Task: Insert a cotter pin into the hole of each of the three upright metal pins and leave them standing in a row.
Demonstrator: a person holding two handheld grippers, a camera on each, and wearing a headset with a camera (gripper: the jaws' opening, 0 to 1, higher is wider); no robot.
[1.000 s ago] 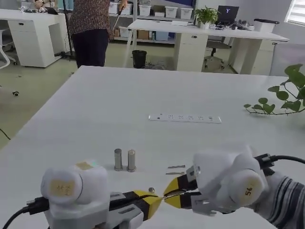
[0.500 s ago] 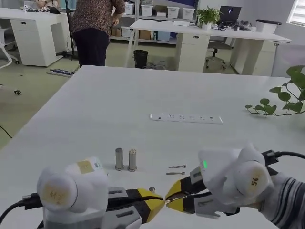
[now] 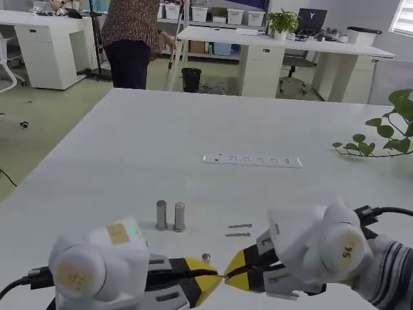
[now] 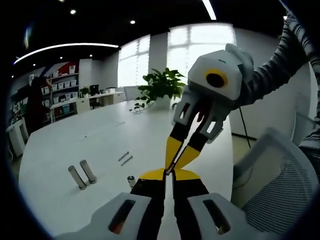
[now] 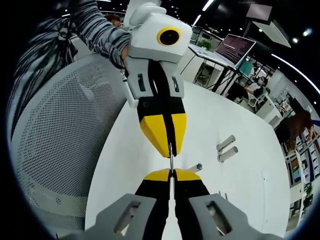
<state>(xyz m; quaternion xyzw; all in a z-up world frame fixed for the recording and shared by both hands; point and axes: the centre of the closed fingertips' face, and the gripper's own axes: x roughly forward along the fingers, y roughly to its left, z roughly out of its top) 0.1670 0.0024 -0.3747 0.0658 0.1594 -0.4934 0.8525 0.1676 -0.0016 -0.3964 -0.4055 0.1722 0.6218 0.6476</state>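
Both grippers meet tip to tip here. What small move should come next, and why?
Probably one gripper lets go, so the other can carry the cotter pin to the lone metal pin. The left gripper and right gripper both seem to pinch it, and that pin stands close beside them.

An office: white desks [image 3: 284, 40], monitor [image 3: 308, 18], potted plant [image 3: 281, 21].

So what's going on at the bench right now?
A person has brought the left gripper and right gripper tip to tip low over the table. Both appear shut on a thin cotter pin held between them. A third pin sits just by the tips. Two upright pins stand side by side further back, with two spare cotter pins lying to their right.
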